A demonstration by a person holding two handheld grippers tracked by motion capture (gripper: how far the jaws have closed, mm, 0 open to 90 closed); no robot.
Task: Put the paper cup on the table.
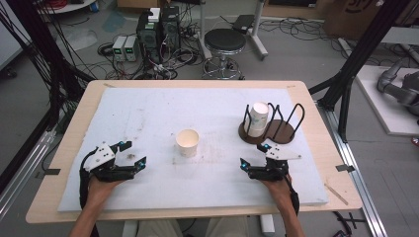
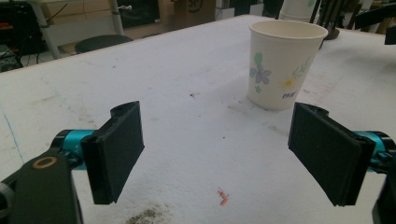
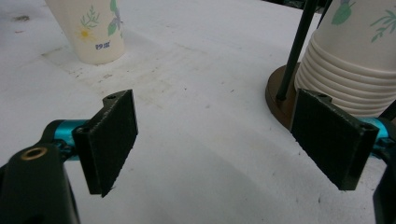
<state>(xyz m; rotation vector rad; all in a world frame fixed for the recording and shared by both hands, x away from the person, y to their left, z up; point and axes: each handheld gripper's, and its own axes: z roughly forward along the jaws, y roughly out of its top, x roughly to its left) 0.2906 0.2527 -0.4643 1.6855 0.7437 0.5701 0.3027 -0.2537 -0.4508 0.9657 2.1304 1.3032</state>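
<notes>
Two grippers sit low over the white foam pad (image 1: 148, 113) that covers the wooden table (image 1: 316, 143), both near its front edge. I read the left gripper (image 1: 133, 154) toward the front left corner, its jaws spread wide with nothing between them; in the left gripper view (image 2: 215, 154) the two black pads frame bare foam, a small orange scrap (image 2: 222, 197) and a dark smudge (image 1: 131, 156).

Right gripper (image 1: 253, 155) sits toward the front right, jaws likewise apart and empty; in the right gripper view (image 3: 215, 140) I see only foam in the gap.

Single paper cup (image 1: 187, 142) stands upright, mouth up, roughly midway across the pad and a little nearer the front edge than the back. It lies between the two grippers and apart from both. In the left gripper view the cup (image 2: 284, 64) shows a flower print and stands beyond the right-hand pad, clear of it. In the right gripper view it (image 3: 92, 28) stands at upper left, well off from the jaws.

Stack of paper cups (image 1: 257, 119) rests in a dark wire holder (image 1: 284, 129) on a round brown base, toward the right edge of the pad, just beyond the right gripper. Right gripper view shows the nested rims (image 3: 348, 70) close behind the right-hand pad; I cannot tell if they touch.
</notes>
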